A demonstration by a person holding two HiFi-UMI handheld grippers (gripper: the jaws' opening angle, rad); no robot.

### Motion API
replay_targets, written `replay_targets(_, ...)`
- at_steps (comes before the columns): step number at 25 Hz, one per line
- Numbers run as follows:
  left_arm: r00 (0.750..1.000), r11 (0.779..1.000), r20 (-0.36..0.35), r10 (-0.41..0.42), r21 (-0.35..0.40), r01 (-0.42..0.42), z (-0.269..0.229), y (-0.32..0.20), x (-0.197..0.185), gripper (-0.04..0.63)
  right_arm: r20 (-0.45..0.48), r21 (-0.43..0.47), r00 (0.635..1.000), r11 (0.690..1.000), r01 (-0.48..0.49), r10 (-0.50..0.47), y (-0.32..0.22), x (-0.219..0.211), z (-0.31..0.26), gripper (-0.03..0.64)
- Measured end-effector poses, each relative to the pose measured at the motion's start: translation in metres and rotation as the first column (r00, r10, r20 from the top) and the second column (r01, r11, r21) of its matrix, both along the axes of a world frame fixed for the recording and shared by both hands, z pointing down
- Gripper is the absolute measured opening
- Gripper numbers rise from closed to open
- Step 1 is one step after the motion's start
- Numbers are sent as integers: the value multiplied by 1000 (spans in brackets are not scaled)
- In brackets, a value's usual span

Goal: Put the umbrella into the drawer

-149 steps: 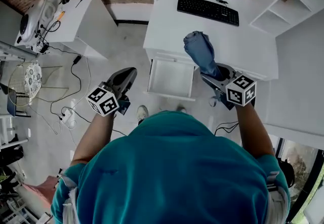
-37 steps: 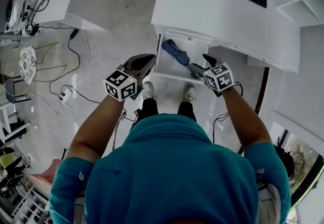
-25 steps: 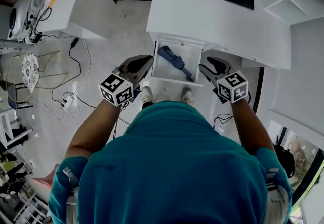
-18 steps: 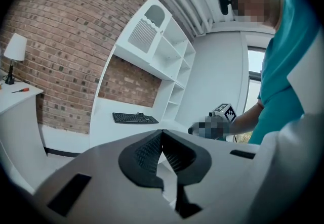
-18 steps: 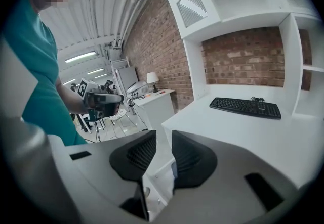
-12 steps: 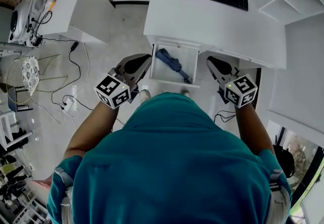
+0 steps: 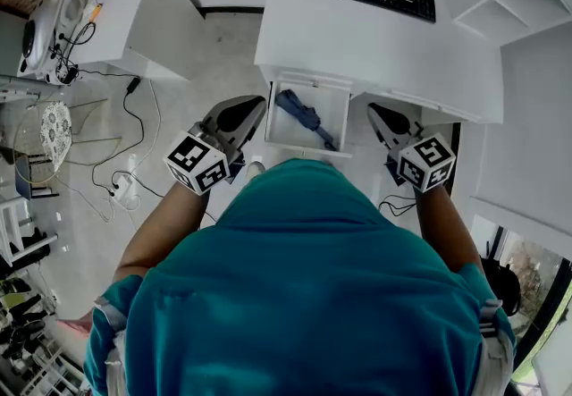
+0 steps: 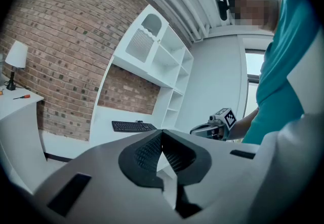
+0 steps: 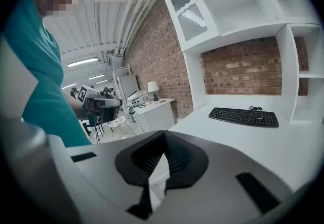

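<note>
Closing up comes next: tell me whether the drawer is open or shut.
Open. The drawer is pulled out from the desk, with the blue umbrella lying inside.

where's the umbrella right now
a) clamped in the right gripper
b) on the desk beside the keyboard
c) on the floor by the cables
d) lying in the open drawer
D: in the head view the folded blue umbrella lies slantwise inside the pulled-out white drawer, with no gripper on it.
</note>
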State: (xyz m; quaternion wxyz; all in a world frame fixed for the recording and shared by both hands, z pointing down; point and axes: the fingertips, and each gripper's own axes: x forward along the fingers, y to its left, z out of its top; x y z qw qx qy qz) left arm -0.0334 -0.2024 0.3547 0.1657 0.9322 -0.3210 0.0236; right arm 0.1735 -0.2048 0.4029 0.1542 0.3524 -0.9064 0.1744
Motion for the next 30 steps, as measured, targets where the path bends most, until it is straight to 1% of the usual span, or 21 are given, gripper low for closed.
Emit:
replay_targets(22,1000,1000,-11,2,-4,-2,2,11,1,12,18,3,1000,1000,2,-2,9,-1,0,22)
replay_targets(30,1000,1000,-14,-5,0,5,1,14,-2,12,11,8,1000,1000,13,-13,11,-4,1,21)
